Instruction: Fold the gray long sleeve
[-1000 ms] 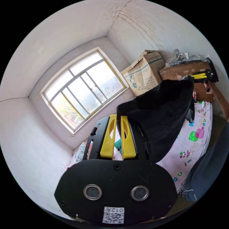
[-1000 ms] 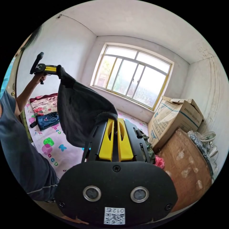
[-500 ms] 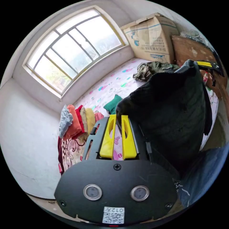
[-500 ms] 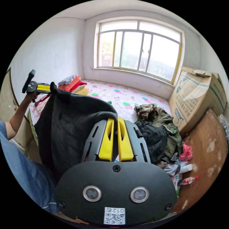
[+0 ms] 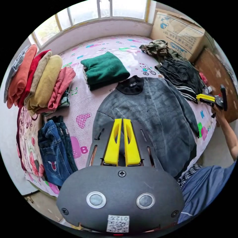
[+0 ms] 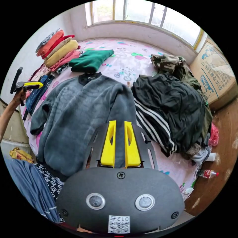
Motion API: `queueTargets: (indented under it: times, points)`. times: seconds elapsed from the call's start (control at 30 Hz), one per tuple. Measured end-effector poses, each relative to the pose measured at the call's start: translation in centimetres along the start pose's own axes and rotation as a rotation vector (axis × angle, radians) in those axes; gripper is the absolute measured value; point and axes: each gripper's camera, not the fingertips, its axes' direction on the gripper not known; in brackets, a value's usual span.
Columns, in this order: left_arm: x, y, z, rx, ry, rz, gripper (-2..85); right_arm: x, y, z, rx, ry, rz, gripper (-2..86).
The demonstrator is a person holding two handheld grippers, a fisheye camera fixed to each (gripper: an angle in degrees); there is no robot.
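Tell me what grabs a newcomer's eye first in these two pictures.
The gray long sleeve lies spread flat on the pink patterned bedsheet, black collar toward the window. Beside it sits a heap of dark clothes, one with white stripes. On its other side a folded green sweater lies by a stack of folded clothes in orange, red and yellow.
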Motion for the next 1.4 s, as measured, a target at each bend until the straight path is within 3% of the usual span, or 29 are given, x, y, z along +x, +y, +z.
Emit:
queueTargets:
  times: [0.13, 0.27, 0.47, 0.57, 0.77, 0.93, 1.1, 1.4]
  points:
    - [4.0, 2.3, 1.1, 0.02, 0.068, 0.106, 0.6, 3.2, 6.6, 3.5, -0.061, -0.114, 0.179, 7.0]
    - [7.0, 3.3, 4.5, -0.108, 0.004, 0.153, 0.4, 6.2, 12.9, 6.9, -0.07, -0.152, 0.39, 7.9]
    - [5.3, 3.0, 9.2, -0.318, -0.109, 0.087, 0.3, 7.2, 15.5, 12.0, -0.057, -0.176, 0.431, 8.6]
    - [3.4, 2.6, 10.5, -0.389, -0.168, 0.042, 0.4, 6.8, 14.2, 15.1, -0.07, -0.193, 0.385, 8.8]
    - [1.0, 1.1, 9.1, -0.344, -0.184, -0.059, 0.4, 4.1, 11.4, 18.9, -0.177, -0.006, 0.082, 2.3]
    - [0.8, -0.6, 7.1, -0.271, -0.163, -0.058, 0.3, 11.2, 9.7, 16.2, -0.126, -0.062, 0.08, 1.3]
    - [0.8, -3.3, 6.5, -0.223, -0.127, -0.037, 0.3, 22.9, 4.3, 9.0, 0.027, 0.009, 0.135, 1.0]
    - [4.9, -9.5, 9.3, -0.245, 0.107, 0.16, 0.3, 26.5, -8.7, 5.5, 0.062, 0.131, 0.016, 0.8]
